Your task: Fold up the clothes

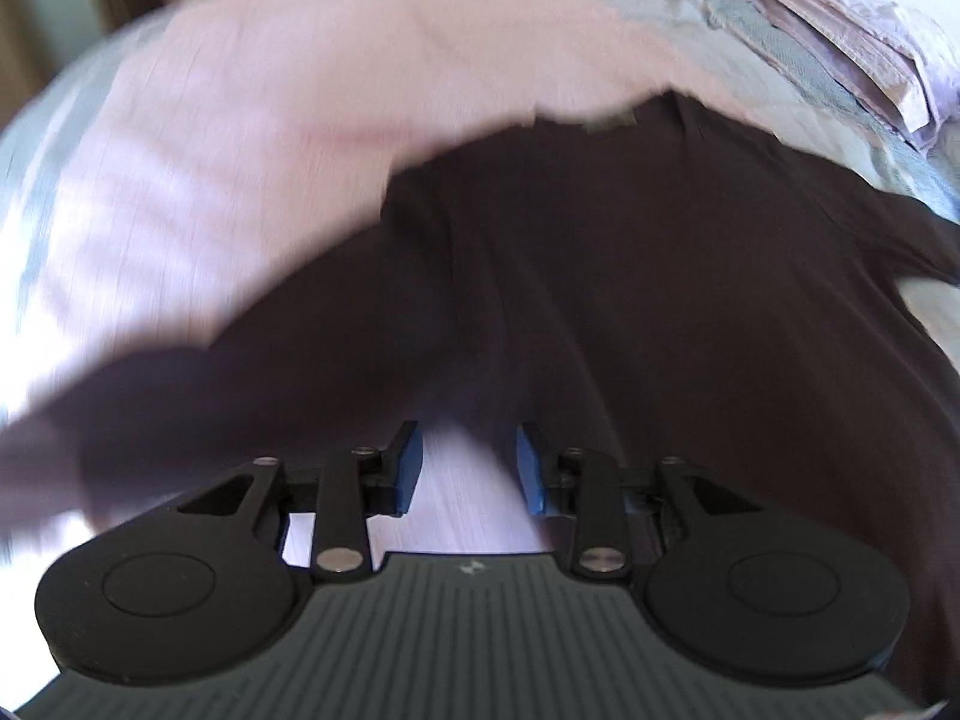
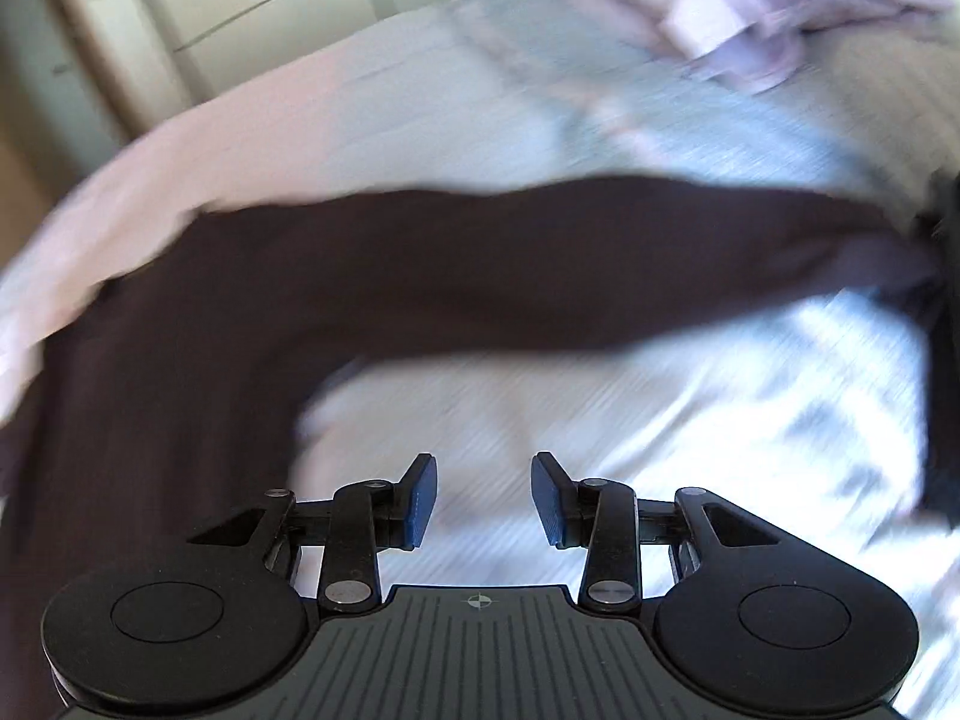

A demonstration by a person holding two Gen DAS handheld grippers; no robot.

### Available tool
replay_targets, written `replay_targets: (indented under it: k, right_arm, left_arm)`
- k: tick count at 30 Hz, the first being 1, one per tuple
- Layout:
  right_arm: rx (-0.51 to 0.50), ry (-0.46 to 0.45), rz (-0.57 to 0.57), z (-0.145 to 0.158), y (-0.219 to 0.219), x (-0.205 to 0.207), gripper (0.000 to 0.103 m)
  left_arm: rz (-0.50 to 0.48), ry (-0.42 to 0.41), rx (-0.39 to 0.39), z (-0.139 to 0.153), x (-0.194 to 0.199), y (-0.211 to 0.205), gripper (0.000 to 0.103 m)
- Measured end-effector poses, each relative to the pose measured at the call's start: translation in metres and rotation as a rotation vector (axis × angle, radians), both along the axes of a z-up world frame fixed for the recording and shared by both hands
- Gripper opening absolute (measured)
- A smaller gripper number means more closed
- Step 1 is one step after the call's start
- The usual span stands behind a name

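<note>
Left wrist view: the left tool [image 1: 469, 468] points down at the bed, its blue pads [image 1: 410, 468] apart with nothing between them; only pale sheet [image 1: 462, 510] shows in the gap. Just beyond the pads lies a dark shirt [image 1: 630, 300], spread flat on the sheet, one sleeve [image 1: 150, 396] reaching out toward the left edge of the view. Its collar, with a small label [image 1: 609, 119], lies at the far end. Beyond the shirt is a pink cover [image 1: 336, 60]; at far right, a stack of folded pale cloth [image 1: 840, 24].

Right wrist view: the right tool [image 2: 485, 501] also stands with pads apart and empty, over bare sheet [image 2: 690, 420]. Farther out, the shirt's other sleeve [image 2: 540, 264] stretches across the frame. Behind it lie a rumpled pale garment [image 2: 780, 6] and a cupboard [image 2: 240, 12]. Both views are blurred.
</note>
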State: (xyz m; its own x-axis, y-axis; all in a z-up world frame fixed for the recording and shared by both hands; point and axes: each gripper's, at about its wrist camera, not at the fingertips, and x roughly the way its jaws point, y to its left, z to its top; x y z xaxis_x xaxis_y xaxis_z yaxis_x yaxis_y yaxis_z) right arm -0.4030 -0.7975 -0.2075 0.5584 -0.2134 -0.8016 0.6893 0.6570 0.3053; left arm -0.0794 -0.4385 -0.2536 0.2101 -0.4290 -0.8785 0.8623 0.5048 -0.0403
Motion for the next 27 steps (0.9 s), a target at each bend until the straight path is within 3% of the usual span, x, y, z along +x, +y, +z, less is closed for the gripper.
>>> replay_targets:
  k: [3, 5, 7, 10, 15, 19, 20, 22, 24, 25, 26, 27]
  right_arm:
    - [0.106, -0.004, 0.115, 0.000, 0.043, -0.013, 0.043]
    - [0.168, 0.007, 0.135, -0.003, 0.068, -0.023, 0.056]
    - [0.209, 0.028, 0.141, -0.004, 0.092, -0.035, 0.061]
    - [0.235, 0.067, 0.135, -0.003, 0.124, -0.054, 0.061]
    - [0.304, 0.130, 0.068, -0.010, 0.154, -0.087, 0.061]
    - [0.318, 0.115, 0.059, -0.010, 0.166, -0.097, 0.061]
    - [0.316, 0.107, 0.054, -0.011, 0.166, -0.098, 0.061]
    - [0.320, 0.083, 0.047, -0.015, 0.163, -0.099, 0.061]
    - [0.338, 0.062, 0.057, -0.023, 0.159, -0.098, 0.060]
    - [0.353, 0.054, 0.065, -0.026, 0.158, -0.097, 0.056]
    - [0.367, 0.057, 0.084, -0.029, 0.156, -0.096, 0.019]
    - [0.359, 0.058, 0.092, -0.025, 0.154, -0.097, 0.004]
  left_arm:
    - [0.039, 0.099, 0.028, -0.006, -0.038, 0.056, 0.039]
    - [0.065, 0.165, 0.047, -0.011, -0.064, 0.094, 0.039]
    - [0.052, 0.233, 0.047, -0.016, -0.086, 0.122, 0.040]
    - [0.007, 0.331, 0.033, -0.027, -0.111, 0.155, 0.042]
    - [-0.049, 0.421, 0.000, -0.039, -0.128, 0.187, 0.042]
    - [-0.008, 0.478, -0.046, -0.044, -0.128, 0.198, 0.039]
    - [0.001, 0.477, -0.051, -0.044, -0.129, 0.199, 0.034]
    - [0.018, 0.501, -0.055, -0.048, -0.131, 0.201, 0.011]
    - [0.011, 0.505, -0.054, -0.049, -0.137, 0.202, 0.003]
    - [0.003, 0.496, -0.053, -0.047, -0.140, 0.200, 0.003]
    - [-0.007, 0.483, -0.047, -0.045, -0.143, 0.199, 0.003]
    - [-0.010, 0.467, -0.038, -0.040, -0.143, 0.199, 0.003]
